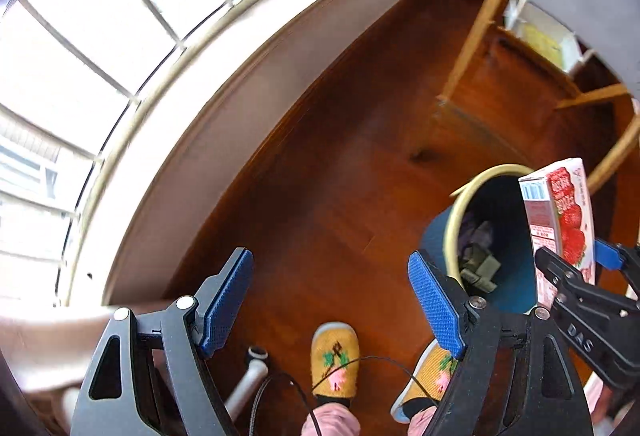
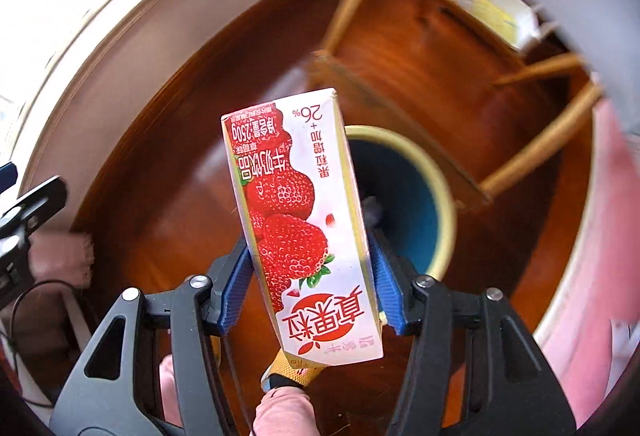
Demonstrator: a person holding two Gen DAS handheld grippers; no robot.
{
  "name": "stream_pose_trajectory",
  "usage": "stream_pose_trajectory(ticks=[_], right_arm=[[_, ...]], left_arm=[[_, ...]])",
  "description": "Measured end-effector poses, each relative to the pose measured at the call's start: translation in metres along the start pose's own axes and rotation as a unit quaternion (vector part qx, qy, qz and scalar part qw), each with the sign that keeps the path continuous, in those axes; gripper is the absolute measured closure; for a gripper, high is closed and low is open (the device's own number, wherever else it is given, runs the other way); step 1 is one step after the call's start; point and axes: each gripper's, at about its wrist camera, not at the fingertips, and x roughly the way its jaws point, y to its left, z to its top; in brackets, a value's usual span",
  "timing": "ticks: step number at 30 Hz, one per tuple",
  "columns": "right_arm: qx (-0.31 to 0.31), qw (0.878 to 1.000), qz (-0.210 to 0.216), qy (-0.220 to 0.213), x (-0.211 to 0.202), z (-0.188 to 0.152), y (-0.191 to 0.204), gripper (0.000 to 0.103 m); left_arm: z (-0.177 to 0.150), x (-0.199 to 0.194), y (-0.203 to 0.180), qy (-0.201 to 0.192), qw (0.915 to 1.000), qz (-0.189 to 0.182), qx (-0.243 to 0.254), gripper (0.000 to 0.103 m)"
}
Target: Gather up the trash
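The right hand-held gripper [image 2: 310, 290] is clamped on a strawberry milk carton [image 2: 302, 220], its blue pads [image 2: 382, 278] pressing the carton's two narrow sides — the printed text reads upside down in the right wrist view. The carton hangs in the air just in front of a blue wastebasket [image 2: 416, 204] with a pale yellow rim, which stands on the wooden floor [image 1: 320, 176] and already holds some crumpled scraps [image 1: 478, 256]. The left hand-held gripper [image 1: 332, 296] has its fingers spread wide apart and empty, above the person's yellow embroidered slippers [image 1: 335, 364]. A wooden chair [image 2: 460, 48] stands beyond the wastebasket.
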Motion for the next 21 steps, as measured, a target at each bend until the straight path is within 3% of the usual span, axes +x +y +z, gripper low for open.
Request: stream_pose_trajectory(ticks=[1,3,7,12,21], right_arm=[[0.013,1.000,-0.002,0.000,-0.004,0.004,-0.011,0.038],[0.033,0.999,-0.008,-0.005,-0.016,0.009,-0.032,0.033],[0.064,0.998,-0.016,-0.017,-0.029,0.023,-0.063,0.033],[0.108,0.994,-0.020,-0.024,-0.074,0.020,-0.067,0.033],[0.188,0.980,-0.019,-0.059,-0.203,0.009,-0.087,0.033]], left_arm=[[0.005,-0.006,-0.007,-0.006,0.9999,-0.006,0.012,0.022],[0.014,-0.017,-0.020,-0.016,0.9991,-0.014,0.036,0.022],[0.031,-0.039,-0.044,-0.028,0.9961,-0.026,0.079,0.022],[0.049,-0.075,-0.071,-0.038,0.9909,-0.041,0.123,0.022],[0.095,-0.185,-0.086,-0.077,0.9737,-0.082,0.198,0.022]])
